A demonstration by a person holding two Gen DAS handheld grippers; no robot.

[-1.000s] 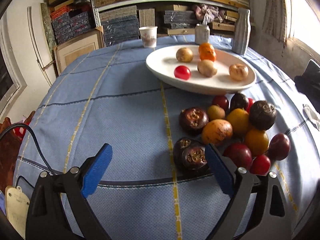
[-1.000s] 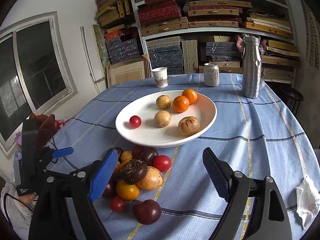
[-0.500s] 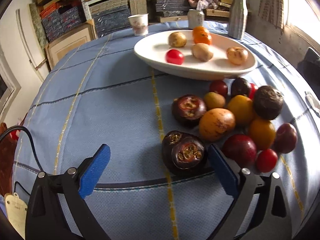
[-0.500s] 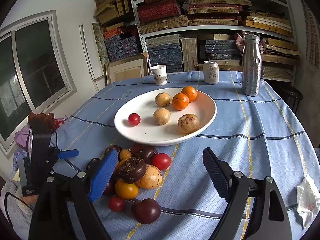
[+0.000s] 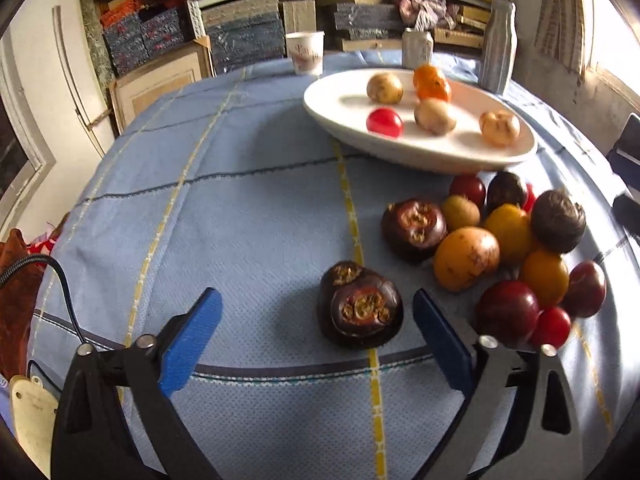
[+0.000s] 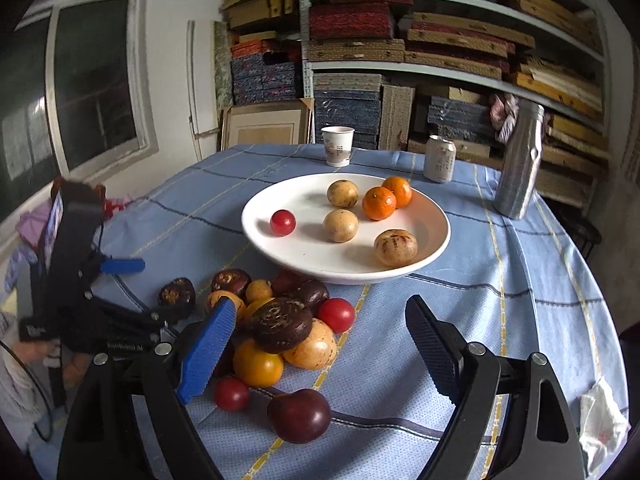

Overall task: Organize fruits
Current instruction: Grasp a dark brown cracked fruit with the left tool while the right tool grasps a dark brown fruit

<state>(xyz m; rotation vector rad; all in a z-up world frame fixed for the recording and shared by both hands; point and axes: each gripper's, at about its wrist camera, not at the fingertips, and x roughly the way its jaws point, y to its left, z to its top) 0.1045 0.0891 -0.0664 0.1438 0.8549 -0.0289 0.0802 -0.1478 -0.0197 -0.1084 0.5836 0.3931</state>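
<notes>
Since a second ago the left gripper [image 5: 316, 334] has edged left, its spread blue fingers now bracketing a dark water chestnut [image 5: 360, 306] lying untouched on the blue tablecloth [image 5: 240, 216], near the fruit pile [image 5: 508, 248]. The right gripper [image 6: 316, 344] hangs released before the white plate [image 6: 432, 248].

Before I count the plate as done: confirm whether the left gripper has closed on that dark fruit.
No: the left gripper is open, its blue pads standing clear on either side of the dark fruit.
</notes>
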